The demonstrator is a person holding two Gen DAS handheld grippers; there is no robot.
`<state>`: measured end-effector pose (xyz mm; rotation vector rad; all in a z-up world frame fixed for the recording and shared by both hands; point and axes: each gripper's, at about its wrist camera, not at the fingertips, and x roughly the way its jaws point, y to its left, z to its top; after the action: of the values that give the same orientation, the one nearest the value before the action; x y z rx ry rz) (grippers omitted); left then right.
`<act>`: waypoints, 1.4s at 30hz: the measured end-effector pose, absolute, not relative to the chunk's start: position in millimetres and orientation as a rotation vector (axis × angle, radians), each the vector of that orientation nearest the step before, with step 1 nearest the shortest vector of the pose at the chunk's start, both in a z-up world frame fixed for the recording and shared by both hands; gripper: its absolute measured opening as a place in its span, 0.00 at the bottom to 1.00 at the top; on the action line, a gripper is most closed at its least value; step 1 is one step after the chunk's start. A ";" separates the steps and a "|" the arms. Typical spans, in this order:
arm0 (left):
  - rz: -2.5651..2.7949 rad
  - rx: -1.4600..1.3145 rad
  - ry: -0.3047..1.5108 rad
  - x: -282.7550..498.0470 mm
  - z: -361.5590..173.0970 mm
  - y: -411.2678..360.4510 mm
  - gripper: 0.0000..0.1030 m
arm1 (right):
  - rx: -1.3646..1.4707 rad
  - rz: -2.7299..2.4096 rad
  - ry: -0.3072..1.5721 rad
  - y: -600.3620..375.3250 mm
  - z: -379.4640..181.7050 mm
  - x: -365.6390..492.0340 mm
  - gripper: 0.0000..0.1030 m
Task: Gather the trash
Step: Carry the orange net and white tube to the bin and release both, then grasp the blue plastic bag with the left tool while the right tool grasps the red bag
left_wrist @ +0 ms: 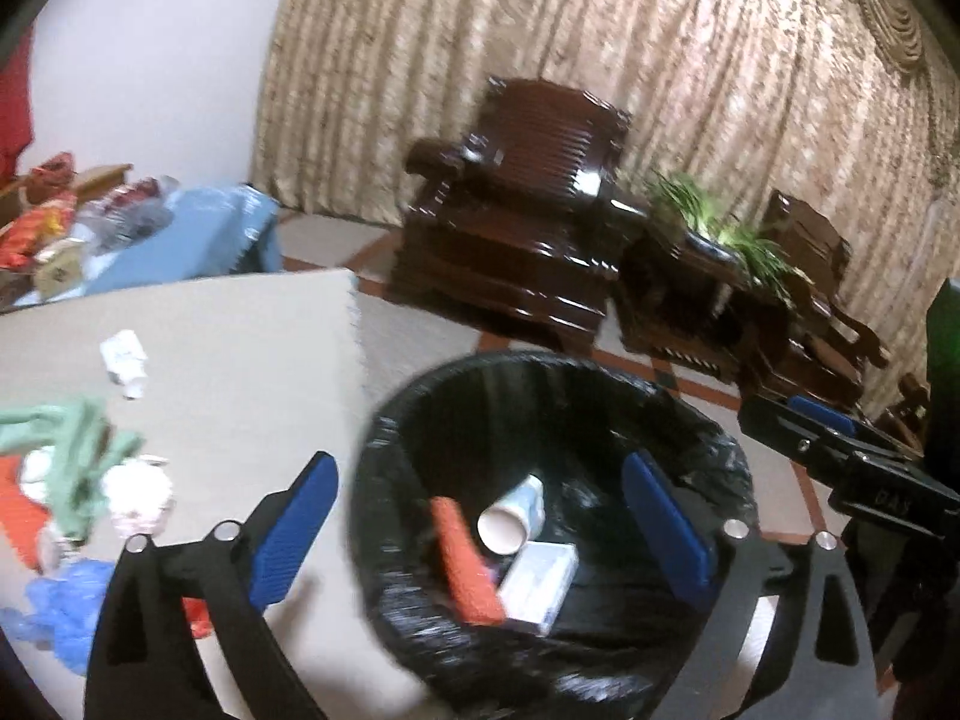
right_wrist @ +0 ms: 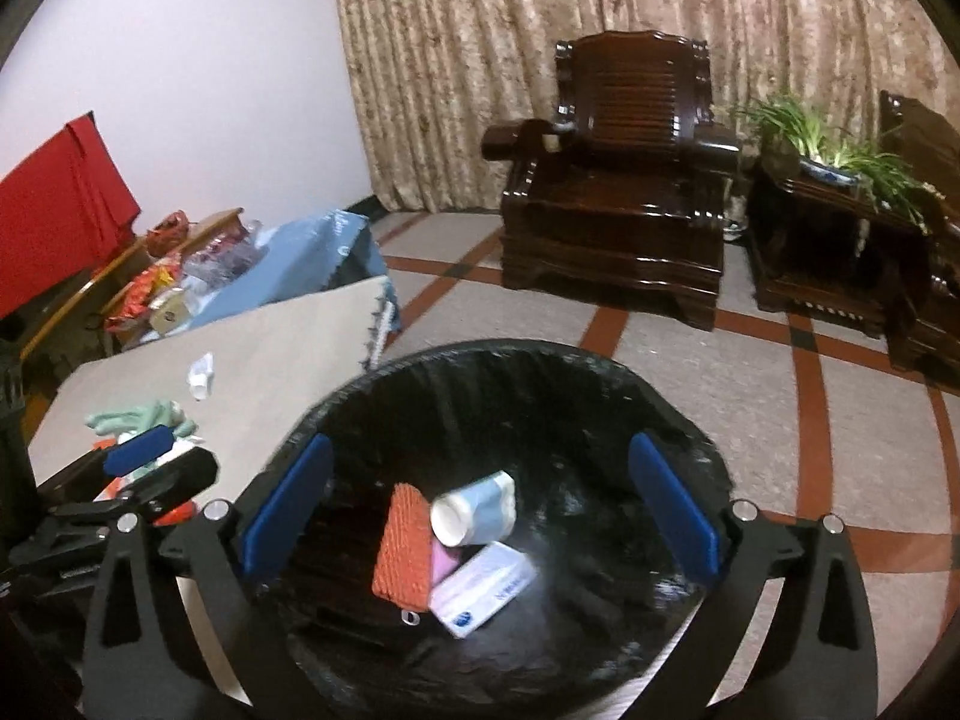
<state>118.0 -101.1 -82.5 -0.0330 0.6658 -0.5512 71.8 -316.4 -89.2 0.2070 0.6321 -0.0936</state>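
Overhead, both grippers hung above the black-lined trash bin point(right_wrist: 480, 396), which stood on the tiled floor point(right_wrist: 840, 420) just beside the table point(right_wrist: 288, 348). The right gripper point(right_wrist: 480, 504) had its blue pads spread wide with nothing between them, and the left gripper point(left_wrist: 474, 528) was likewise spread and empty. Down in the bin lay an orange textured packet point(right_wrist: 401, 546), a white paper cup point(right_wrist: 474, 510) on its side, a pink slip point(right_wrist: 443, 564) and a white box with blue print point(right_wrist: 486, 588), all touching one another.

On the table, trash was left: a crumpled white tube point(left_wrist: 123, 360) lay apart near the far edge, while a green cloth point(left_wrist: 78, 456), a blue plastic bag point(left_wrist: 60, 612), orange wrappers point(left_wrist: 18, 516) and a whitish wad point(left_wrist: 141, 492) were heaped together at the near left. Behind stood a dark wooden armchair point(right_wrist: 618, 192), a potted plant point(right_wrist: 828, 150) and patterned curtains point(right_wrist: 480, 60).
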 end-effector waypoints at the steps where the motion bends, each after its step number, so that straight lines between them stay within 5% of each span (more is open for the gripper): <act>1: -0.523 -0.026 0.650 115.5 -79.3 -90.9 0.94 | 0.199 -0.079 0.629 -309.5 -87.8 73.8 0.95; 22: -0.080 -0.061 0.605 79.0 -95.0 93.7 0.94 | 0.050 0.325 0.638 -140.0 -87.0 117.2 0.95; 38: 0.020 -0.098 0.652 83.4 -127.5 150.0 0.93 | -0.014 0.419 0.743 -55.1 -147.7 150.6 0.94; 42: 0.029 -0.103 0.661 85.3 -131.2 155.4 0.93 | -0.027 0.422 0.783 -45.0 -165.6 157.6 0.88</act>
<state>85.3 155.4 -131.2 -0.1031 0.6610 0.0288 157.6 -45.0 -165.6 -0.0272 0.7834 0.4218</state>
